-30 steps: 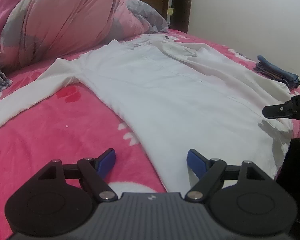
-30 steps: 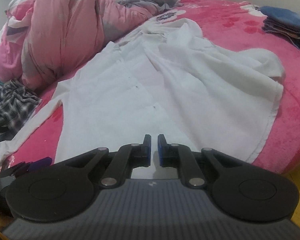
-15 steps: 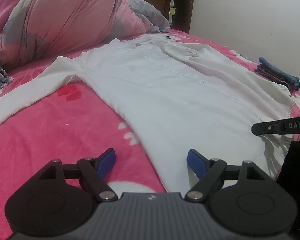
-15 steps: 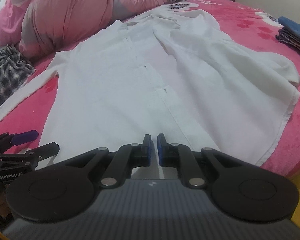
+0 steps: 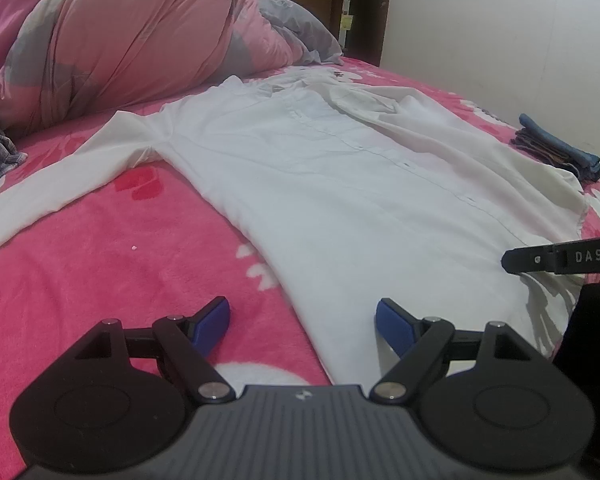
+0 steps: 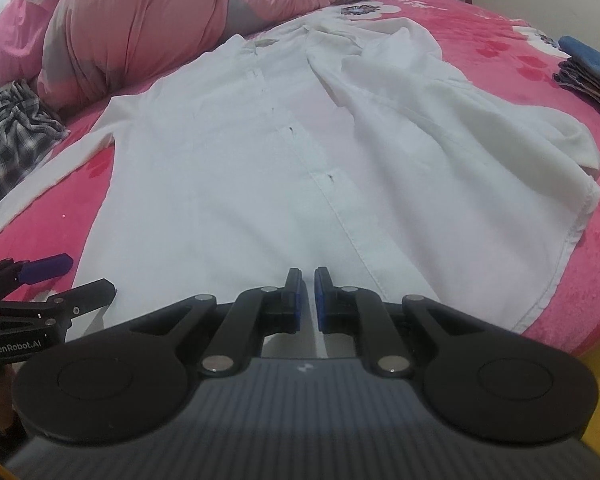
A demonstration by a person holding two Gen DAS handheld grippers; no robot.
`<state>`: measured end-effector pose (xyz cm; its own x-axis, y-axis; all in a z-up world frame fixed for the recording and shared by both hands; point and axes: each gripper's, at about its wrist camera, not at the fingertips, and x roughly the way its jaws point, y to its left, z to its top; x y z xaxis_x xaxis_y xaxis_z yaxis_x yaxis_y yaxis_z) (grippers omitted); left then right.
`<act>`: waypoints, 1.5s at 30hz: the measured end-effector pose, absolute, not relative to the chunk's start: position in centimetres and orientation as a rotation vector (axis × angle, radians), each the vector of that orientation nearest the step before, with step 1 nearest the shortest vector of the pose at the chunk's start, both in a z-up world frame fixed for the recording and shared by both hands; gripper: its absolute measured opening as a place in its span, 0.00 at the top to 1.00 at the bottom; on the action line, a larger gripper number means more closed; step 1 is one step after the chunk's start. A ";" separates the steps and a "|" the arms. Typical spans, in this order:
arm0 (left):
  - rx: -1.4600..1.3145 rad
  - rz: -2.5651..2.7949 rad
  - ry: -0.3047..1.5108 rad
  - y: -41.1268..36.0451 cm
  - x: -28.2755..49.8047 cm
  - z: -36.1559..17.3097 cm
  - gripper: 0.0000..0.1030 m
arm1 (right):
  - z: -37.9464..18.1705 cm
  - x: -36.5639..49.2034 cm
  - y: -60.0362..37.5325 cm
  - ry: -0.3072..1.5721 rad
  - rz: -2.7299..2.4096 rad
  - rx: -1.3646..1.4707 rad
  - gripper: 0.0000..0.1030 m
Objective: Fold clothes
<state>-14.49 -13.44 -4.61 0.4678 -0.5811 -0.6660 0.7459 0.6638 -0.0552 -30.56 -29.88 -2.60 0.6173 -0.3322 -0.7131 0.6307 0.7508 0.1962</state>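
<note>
One pink blanket (image 5: 100, 260) (floral) — white wall (image 5: 480, 32)

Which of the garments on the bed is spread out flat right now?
The white shirt, laid open across the pink blanket. The plaid garment lies crumpled at the left; the blue clothes sit folded and stacked.

A bed (image 5: 80, 264) with a bright pink flowered blanket carries a white shirt (image 5: 340, 184) spread flat, a bunched pink and grey duvet (image 5: 132, 36), a checked garment (image 6: 12, 132) and folded blue clothes (image 5: 560, 154)
</note>
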 end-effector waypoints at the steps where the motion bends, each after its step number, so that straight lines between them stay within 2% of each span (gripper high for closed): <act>1: 0.258 -0.825 0.709 -13.4 -14.5 -4.6 0.21 | -2.6 -30.6 -29.9 0.710 -0.577 0.458 0.94; 45: 0.257 -0.822 0.711 -13.5 -14.5 -4.7 0.20 | -2.6 -30.3 -29.9 0.728 -0.565 0.444 0.94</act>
